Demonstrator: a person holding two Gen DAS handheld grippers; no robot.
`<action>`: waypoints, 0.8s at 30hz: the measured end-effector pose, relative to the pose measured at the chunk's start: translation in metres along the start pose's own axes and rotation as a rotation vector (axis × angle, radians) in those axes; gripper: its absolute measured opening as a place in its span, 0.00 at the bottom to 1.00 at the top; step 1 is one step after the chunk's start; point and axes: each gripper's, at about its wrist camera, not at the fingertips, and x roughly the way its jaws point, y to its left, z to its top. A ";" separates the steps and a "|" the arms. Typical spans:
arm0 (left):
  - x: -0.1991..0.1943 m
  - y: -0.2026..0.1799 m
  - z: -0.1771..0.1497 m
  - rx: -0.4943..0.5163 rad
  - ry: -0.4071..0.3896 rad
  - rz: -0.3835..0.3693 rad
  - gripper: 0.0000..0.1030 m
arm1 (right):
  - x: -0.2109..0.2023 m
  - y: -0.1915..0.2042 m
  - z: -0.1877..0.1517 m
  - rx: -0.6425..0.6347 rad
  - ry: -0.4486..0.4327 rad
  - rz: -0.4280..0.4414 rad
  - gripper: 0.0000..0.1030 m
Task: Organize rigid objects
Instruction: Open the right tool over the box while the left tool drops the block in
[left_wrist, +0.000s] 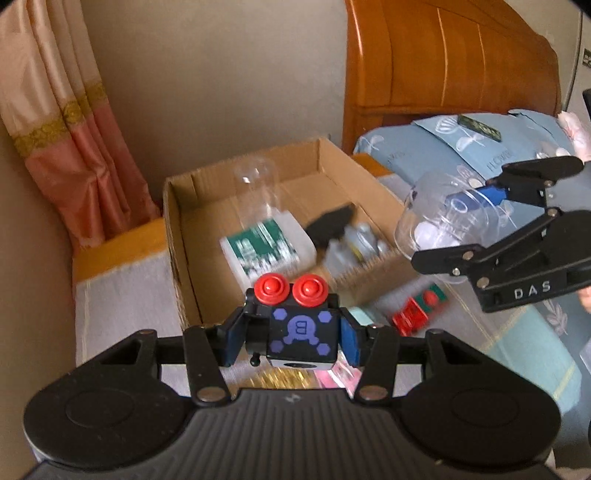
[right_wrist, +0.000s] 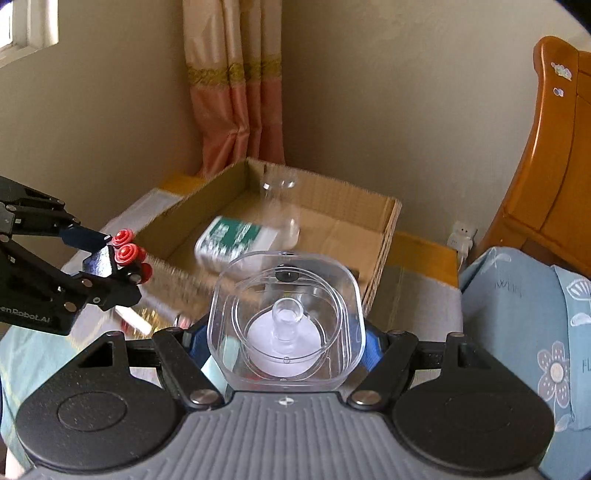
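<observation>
Both loads held up near the cardboard box, prob for drop-in: left gripper fingers pinching black cube toy by its sides, right gripper fingers clamping clear container.

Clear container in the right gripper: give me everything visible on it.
The clear container is see-through hard plastic by the look, squarish with rounded corners, its open mouth facing the right wrist camera. Inside sits a round white disc with a clear knob at its centre. The right gripper is shut on it, blue finger pads pressed to both sides, holding it in the air in front of the cardboard box. Nothing else touches it.
</observation>
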 end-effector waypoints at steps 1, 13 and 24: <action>0.003 0.003 0.006 -0.001 -0.001 0.004 0.49 | 0.003 -0.002 0.005 0.001 0.000 0.000 0.77; 0.052 0.034 0.053 -0.039 0.031 0.033 0.49 | 0.070 -0.023 0.050 0.061 0.070 -0.020 0.77; 0.086 0.055 0.080 -0.066 0.041 0.086 0.49 | 0.081 -0.034 0.045 0.119 0.051 -0.038 1.00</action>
